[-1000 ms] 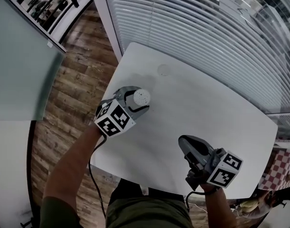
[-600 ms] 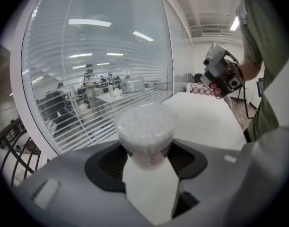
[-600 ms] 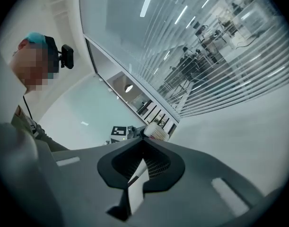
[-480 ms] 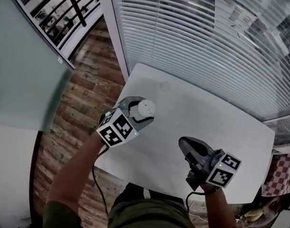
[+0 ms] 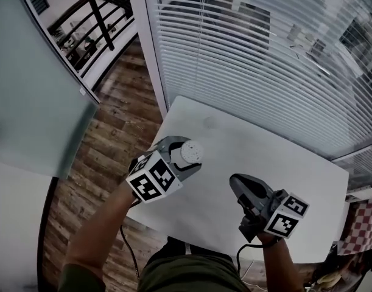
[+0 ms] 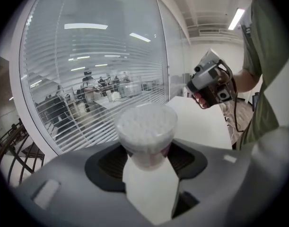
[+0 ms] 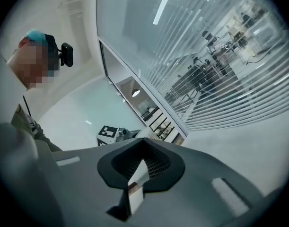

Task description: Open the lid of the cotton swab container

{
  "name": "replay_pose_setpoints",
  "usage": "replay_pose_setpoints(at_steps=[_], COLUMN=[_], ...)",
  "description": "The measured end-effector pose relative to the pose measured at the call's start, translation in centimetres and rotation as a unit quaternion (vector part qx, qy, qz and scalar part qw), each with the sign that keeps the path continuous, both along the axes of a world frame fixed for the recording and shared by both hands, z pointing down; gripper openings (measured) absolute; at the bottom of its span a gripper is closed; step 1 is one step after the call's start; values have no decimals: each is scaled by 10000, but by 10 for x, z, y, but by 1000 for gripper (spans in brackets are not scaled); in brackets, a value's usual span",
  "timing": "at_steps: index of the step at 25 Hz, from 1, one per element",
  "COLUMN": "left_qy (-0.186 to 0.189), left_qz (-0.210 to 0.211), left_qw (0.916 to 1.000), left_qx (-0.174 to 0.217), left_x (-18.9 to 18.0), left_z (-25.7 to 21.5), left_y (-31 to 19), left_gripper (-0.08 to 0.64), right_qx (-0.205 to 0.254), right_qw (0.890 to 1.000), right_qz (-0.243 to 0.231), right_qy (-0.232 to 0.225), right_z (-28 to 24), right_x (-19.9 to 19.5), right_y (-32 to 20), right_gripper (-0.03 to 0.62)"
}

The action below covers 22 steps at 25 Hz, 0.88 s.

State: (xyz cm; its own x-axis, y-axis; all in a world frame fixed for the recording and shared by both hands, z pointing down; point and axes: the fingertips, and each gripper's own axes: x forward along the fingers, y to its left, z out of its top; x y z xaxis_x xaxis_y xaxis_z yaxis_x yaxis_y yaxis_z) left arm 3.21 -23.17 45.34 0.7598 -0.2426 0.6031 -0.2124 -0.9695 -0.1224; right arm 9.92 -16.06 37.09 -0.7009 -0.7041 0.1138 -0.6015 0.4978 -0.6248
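plastic cotton swab container (image 6: 146,126) is clamped in the left gripper (image 5: 184,157)'s wide jaws, centre-left of the head view over the white counter (image 5: 283,163). right gripper (image 5: 235,182), jaws shut and empty, hangs lower right. steadying step, likely; next it must reach the lid.

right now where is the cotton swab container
The cotton swab container is at the head view's left, clamped in the left gripper over the left edge of the white table, near the window blinds.
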Motion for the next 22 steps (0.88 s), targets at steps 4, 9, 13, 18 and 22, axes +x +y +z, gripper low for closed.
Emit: replay_pose_setpoints(at_steps=[4,9,13,18,22], left_qy=[15,4,-6,-56,-44], left_qz=[32,15,39,43,52], left_qw=[10000,9999,9999,9999,9999], left_qx=[-81,-115,-126,-103,-148], left_x=[-2,-8,-10,-17,-22], left_z=[-16,-32,-41,-50,-56], left_y=[9,23,35,40,45], left_gripper=[268,268,268,268,268], right_qx=[189,490,682,1045,1302], right_qw=[9998,9986,9969,9888,9776], right_qz=[-36,-154,-331,-747,-1078], right_qy=[45,101,229,763,1252], right_z=[-20,-47,-64,-85,-95], right_x=[-1,-8,-18,-38,-56], right_y=[1,3,2,0,-2], right_gripper=[9,9,9,11,12])
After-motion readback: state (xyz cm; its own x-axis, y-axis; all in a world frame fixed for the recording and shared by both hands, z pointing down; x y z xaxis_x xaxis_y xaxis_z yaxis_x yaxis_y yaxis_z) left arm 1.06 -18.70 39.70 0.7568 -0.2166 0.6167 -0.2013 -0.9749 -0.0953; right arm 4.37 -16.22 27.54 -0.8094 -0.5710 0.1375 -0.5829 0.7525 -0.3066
